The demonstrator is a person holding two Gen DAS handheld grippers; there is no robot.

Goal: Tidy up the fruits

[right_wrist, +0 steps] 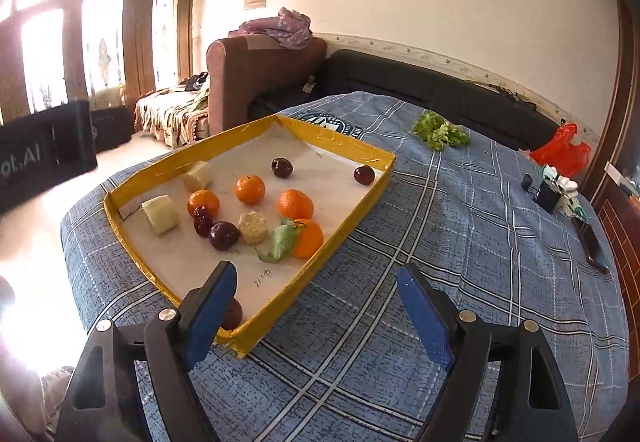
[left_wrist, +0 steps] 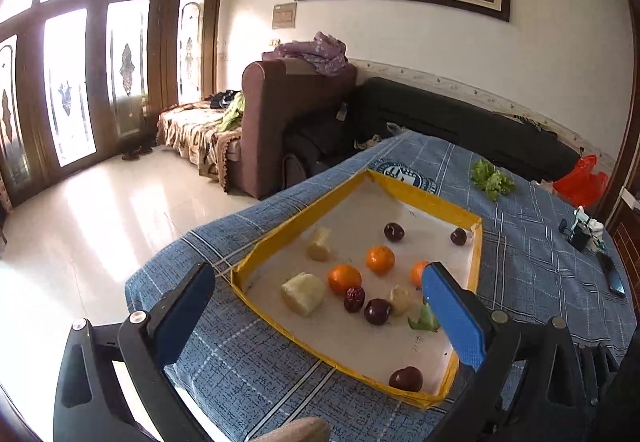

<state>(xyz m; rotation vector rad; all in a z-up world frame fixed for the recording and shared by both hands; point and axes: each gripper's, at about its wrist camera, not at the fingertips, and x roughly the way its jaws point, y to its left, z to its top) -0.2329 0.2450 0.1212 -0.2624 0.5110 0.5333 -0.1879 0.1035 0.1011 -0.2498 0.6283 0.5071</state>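
Note:
A yellow-rimmed tray [left_wrist: 416, 198] [right_wrist: 340, 140] with a white floor lies on the blue plaid cloth. Scattered in it are oranges [left_wrist: 380, 259] [right_wrist: 250, 189], several dark red fruits [left_wrist: 394, 232] [right_wrist: 282, 167], pale cut chunks [left_wrist: 304, 293] [right_wrist: 161, 214] and a green leaf [left_wrist: 424, 320] [right_wrist: 280, 242]. My left gripper [left_wrist: 320, 274] hovers open over the tray's near side with nothing between its fingers; its right finger hides part of one orange. My right gripper [right_wrist: 317, 271] is open and empty over the tray's near corner, its left finger covering part of a dark red fruit [right_wrist: 234, 314].
A lettuce bunch [left_wrist: 492, 180] [right_wrist: 440, 132] lies on the cloth beyond the tray. A red bag [right_wrist: 560, 150], a black clip [right_wrist: 548, 198] and a dark phone [right_wrist: 596, 246] sit along the right edge. Sofas stand behind the table. The table drops off at left.

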